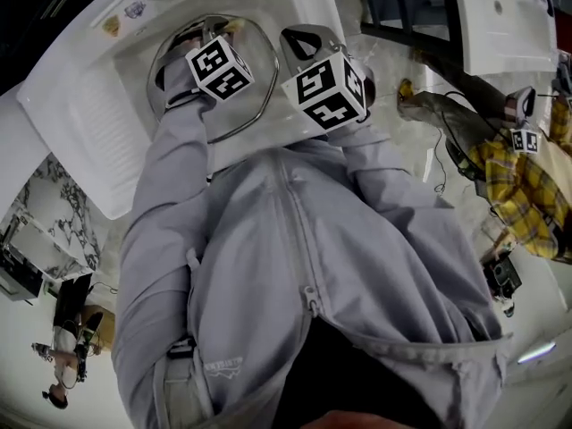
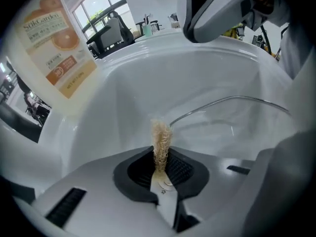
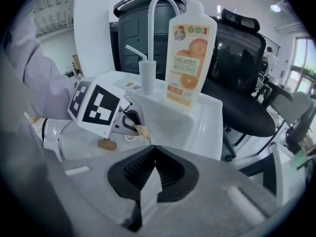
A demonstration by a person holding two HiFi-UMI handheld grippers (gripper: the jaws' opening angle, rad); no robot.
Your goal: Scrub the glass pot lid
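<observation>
The left tool (image 2: 161, 174) is clamped on a narrow strip of tan, fibrous scrubber (image 2: 161, 137). The strip stands up out of the closed black pads and points into the white sink (image 2: 148, 78). Its frayed tip lies close to the metal rim of the glass pot lid (image 2: 237, 113), but I cannot tell whether it touches. The lid lies in the sink basin, with its brown knob (image 3: 106, 143) facing up just beside the left tool.

The right tool (image 3: 154, 154) has its pads pressed fully together, with nothing between them. It hangs just to the right of the left tool, over the near right part of the sink, and touches neither the lid nor the scrubber.

Both arms, in grey jacket sleeves, reach forward from the body side by side. Each tool is tilted steeply down toward the basin, and the marker cubes face up at the head camera.

At the far rim of the sink stand an orange-labelled dish soap bottle (image 3: 190, 53), a white cup (image 3: 146, 75) and a curved faucet (image 3: 159, 4).
</observation>
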